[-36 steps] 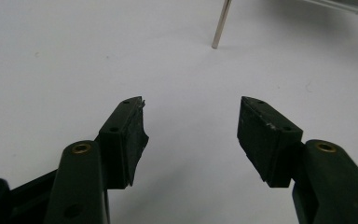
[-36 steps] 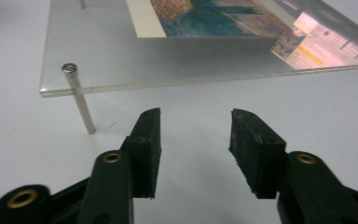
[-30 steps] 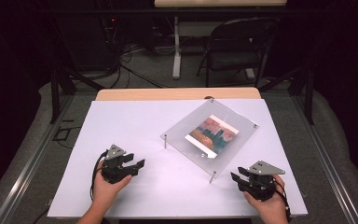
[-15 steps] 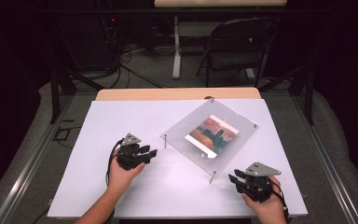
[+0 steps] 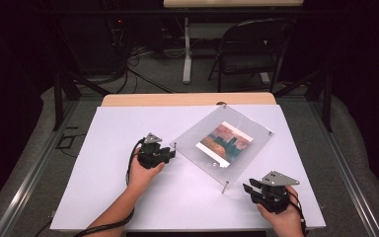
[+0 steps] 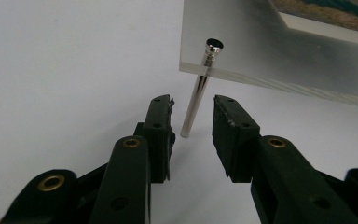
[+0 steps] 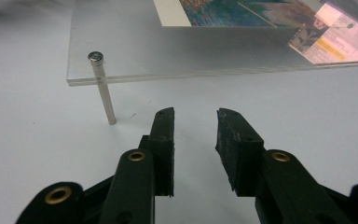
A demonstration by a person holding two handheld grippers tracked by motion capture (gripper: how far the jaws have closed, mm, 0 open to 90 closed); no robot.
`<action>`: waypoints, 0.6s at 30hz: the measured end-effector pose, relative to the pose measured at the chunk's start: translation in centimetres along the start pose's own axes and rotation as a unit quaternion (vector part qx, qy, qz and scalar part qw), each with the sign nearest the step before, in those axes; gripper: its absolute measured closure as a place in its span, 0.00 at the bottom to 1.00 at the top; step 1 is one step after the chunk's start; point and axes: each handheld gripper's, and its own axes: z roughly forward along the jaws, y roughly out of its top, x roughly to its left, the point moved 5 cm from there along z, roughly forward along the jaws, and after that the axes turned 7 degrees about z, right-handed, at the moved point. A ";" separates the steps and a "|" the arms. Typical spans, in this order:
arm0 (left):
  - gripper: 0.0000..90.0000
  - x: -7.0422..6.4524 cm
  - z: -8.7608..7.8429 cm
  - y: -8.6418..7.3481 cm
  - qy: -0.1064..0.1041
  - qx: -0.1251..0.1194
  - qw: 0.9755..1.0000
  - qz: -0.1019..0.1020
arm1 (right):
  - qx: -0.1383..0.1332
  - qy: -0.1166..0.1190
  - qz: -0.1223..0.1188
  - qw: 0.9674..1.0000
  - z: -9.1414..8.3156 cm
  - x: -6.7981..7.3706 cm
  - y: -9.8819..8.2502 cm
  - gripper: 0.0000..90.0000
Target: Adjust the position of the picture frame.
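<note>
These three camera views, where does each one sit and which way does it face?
High view: above the person's side, looking forward and down on the white table; both forearms and grippers show.
Left gripper view: rides the left gripper, facing a thin metal leg of the clear acrylic picture frame; its black jaws show, apart.
Right gripper view: rides the right gripper, facing another leg; jaws apart.
All share the frame.

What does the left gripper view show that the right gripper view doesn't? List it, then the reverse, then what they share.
Left gripper view: a metal leg of the clear panel stands in the gap of the left tongs, whose jaws have just been closing and do not yet press it. Right gripper view: the right tongs stand open on nothing, with a second leg off to their left. Shared: black jaws, the raised panel, its picture, the white table.
</note>
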 end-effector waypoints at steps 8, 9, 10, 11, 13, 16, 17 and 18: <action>0.81 0.0 1.1 0.2 -0.004 0.007 1.000 0.009 | 0.000 0.000 0.002 1.000 0.0 0.0 0.0 0.74; 0.82 -0.1 1.2 0.2 -0.002 0.006 1.000 0.009 | -0.001 0.000 0.002 1.000 0.0 0.0 0.0 0.74; 0.83 -0.1 1.3 0.2 -0.003 0.010 1.000 0.011 | -0.001 0.000 0.002 1.000 0.0 0.0 0.0 0.74; 0.83 -0.1 1.3 0.2 -0.003 0.010 1.000 0.011 | -0.001 0.000 0.002 1.000 0.0 0.0 0.0 0.74; 0.85 -0.2 1.7 0.3 0.000 0.006 1.000 0.011 | -0.001 0.001 0.003 1.000 0.0 0.0 0.0 0.74; 0.87 -0.1 1.9 0.4 -0.001 0.008 1.000 0.010 | 0.000 0.001 0.003 1.000 0.0 0.0 0.0 0.74; 0.88 -0.1 2.0 0.4 -0.003 0.011 1.000 0.010 | 0.000 0.001 0.004 1.000 0.0 0.0 0.0 0.74; 0.89 -0.1 2.0 0.4 -0.003 0.011 1.000 0.010 | 0.001 0.001 0.003 1.000 0.0 0.0 0.0 0.74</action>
